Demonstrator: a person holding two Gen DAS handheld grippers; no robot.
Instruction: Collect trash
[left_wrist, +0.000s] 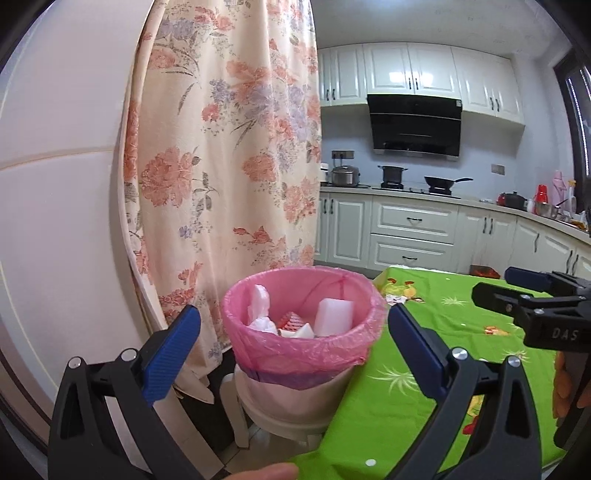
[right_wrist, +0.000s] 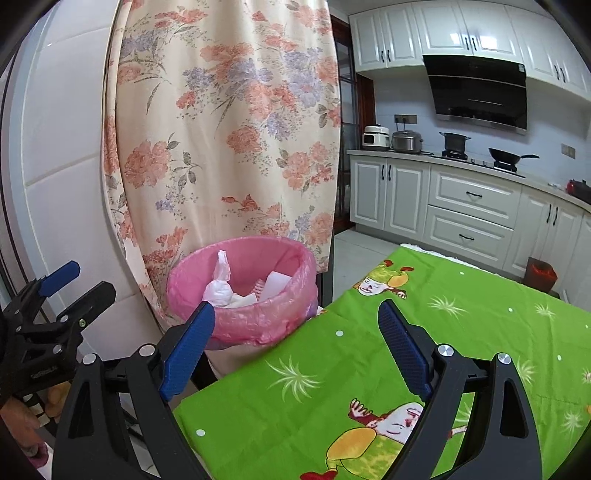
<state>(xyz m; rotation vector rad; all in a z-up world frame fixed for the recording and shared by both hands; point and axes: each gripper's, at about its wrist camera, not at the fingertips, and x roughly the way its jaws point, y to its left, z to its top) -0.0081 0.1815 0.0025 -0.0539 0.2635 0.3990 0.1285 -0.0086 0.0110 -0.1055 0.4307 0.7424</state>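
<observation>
A white trash bin lined with a pink bag (left_wrist: 295, 350) (right_wrist: 258, 321) stands just off the table's left edge. Inside lie crumpled white tissue (left_wrist: 260, 306) (right_wrist: 219, 288), a white foam block (left_wrist: 334, 315) and a red scrap. My left gripper (left_wrist: 293, 312) is open, its blue pads framing the bin from the near side with nothing between them. My right gripper (right_wrist: 295, 308) is open and empty over the green tablecloth (right_wrist: 332, 369), to the right of the bin. Each gripper shows in the other's view, the right (left_wrist: 495, 284) and the left (right_wrist: 90, 278).
A floral curtain (left_wrist: 229, 147) hangs directly behind the bin, with a white wall to its left. The bin rests on a white stool (left_wrist: 280, 417). Kitchen cabinets (right_wrist: 472, 206), a range hood and pots on the stove fill the far side. A small red bin (right_wrist: 541, 275) sits on the floor.
</observation>
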